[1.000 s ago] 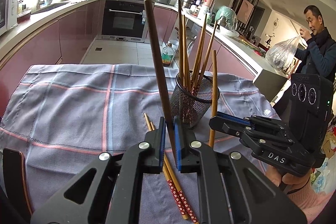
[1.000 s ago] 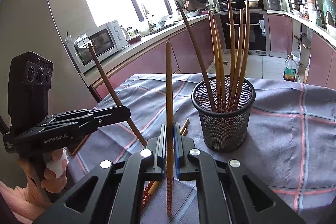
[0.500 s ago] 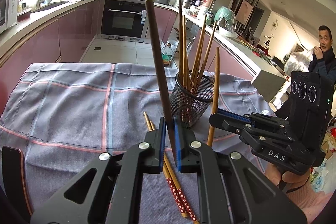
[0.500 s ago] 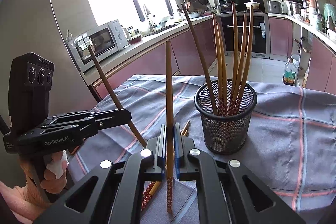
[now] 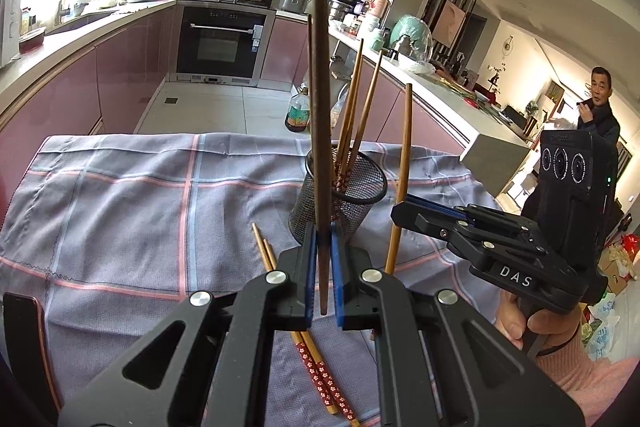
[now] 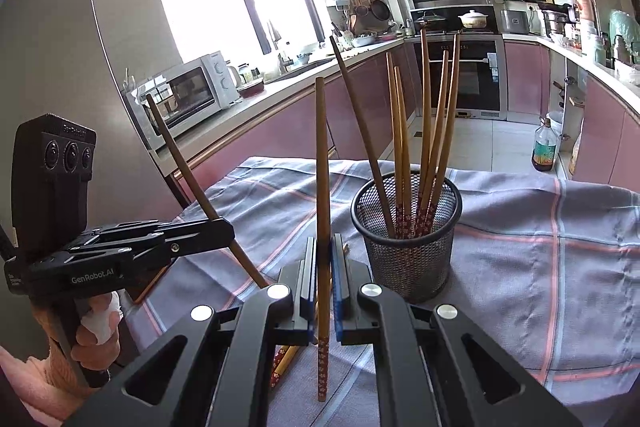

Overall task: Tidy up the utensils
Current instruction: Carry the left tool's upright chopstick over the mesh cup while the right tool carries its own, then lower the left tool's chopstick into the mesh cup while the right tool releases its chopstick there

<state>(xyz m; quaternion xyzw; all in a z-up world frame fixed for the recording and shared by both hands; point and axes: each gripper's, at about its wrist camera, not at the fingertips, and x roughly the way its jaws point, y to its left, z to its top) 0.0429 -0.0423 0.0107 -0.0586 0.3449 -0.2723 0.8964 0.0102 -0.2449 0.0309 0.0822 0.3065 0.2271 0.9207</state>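
Left gripper [image 5: 322, 267]: pressed together on a dark brown chopstick [image 5: 321, 131], which is held upright.
Right gripper [image 6: 323, 281]: pinched on a light flower-tipped chopstick [image 6: 322, 211], also held upright.
Two loose chopsticks [image 5: 316, 367]: laid on the checked cloth [image 5: 120, 211] under the left gripper.
Mesh cup [image 6: 406, 243]: stood just past both grippers, filled with more chopsticks.

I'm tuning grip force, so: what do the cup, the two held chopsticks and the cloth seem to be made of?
Mesh cup: black wire mesh, likely metal, see-through.
Dark chopstick in the left gripper: plain dark brown, matte, probably wood.
Light chopstick in the right gripper: tan, looks like bamboo or wood, with a red flower-patterned end.
Tablecloth: woven fabric, grey with pink and blue checks, creased.
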